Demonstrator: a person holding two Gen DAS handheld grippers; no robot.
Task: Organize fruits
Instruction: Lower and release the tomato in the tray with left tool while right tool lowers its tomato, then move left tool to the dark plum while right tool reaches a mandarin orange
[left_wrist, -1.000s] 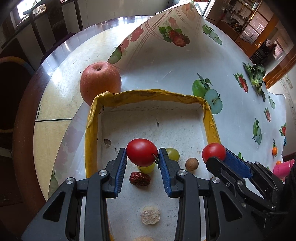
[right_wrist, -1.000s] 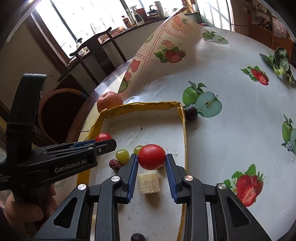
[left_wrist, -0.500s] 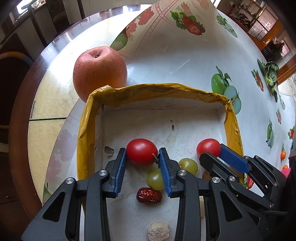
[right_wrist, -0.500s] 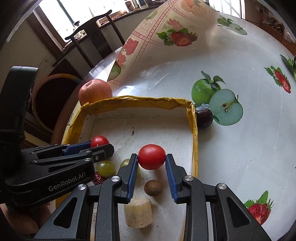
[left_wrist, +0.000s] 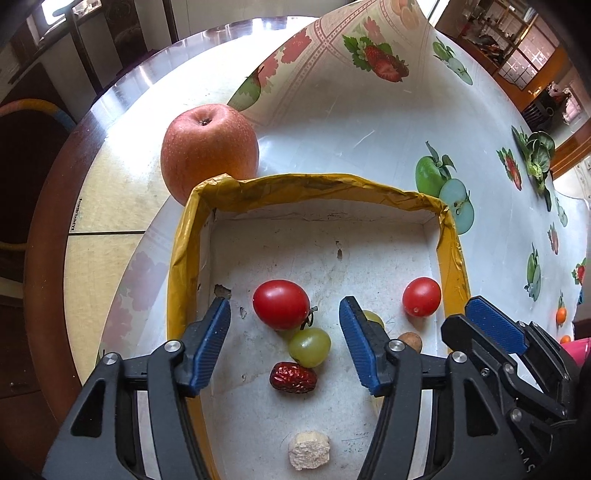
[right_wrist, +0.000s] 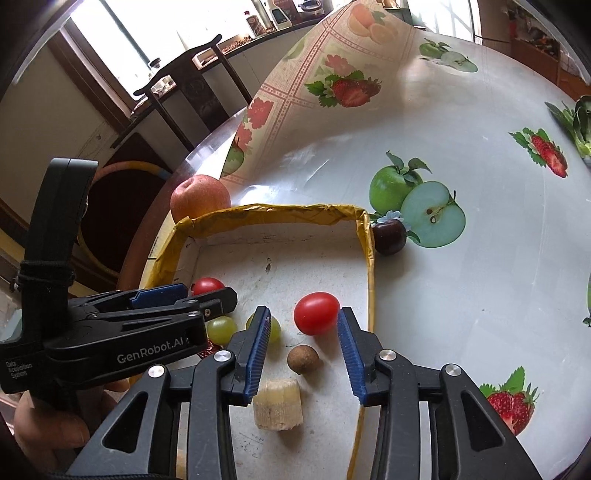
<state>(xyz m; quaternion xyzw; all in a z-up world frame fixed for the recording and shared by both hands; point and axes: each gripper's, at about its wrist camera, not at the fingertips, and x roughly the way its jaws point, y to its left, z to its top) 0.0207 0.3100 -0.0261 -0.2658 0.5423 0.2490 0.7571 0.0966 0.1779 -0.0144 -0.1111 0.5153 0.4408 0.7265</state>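
A shallow white box with a yellow rim (left_wrist: 317, 184) holds the fruit. My left gripper (left_wrist: 284, 347) is open; a red cherry tomato (left_wrist: 280, 304) lies on the box floor between its blue pads. My right gripper (right_wrist: 301, 350) is open too, with a second cherry tomato (right_wrist: 317, 313) lying free between its tips; this tomato also shows in the left wrist view (left_wrist: 422, 297). Green grapes (left_wrist: 309, 347), a red date (left_wrist: 293, 377), a brown longan (right_wrist: 303, 359) and a banana piece (right_wrist: 277, 404) lie in the box.
A big red apple (left_wrist: 208, 147) sits outside the box's far left corner. A dark plum (right_wrist: 388, 235) rests outside the far right corner. The fruit-print tablecloth (right_wrist: 480, 258) is folded up at the back. A chair (right_wrist: 192, 81) stands beyond the round table.
Both grippers have opened and let go of their cherry tomatoes, which now lie on the box floor. Both grippers moved deeper into the box before opening.
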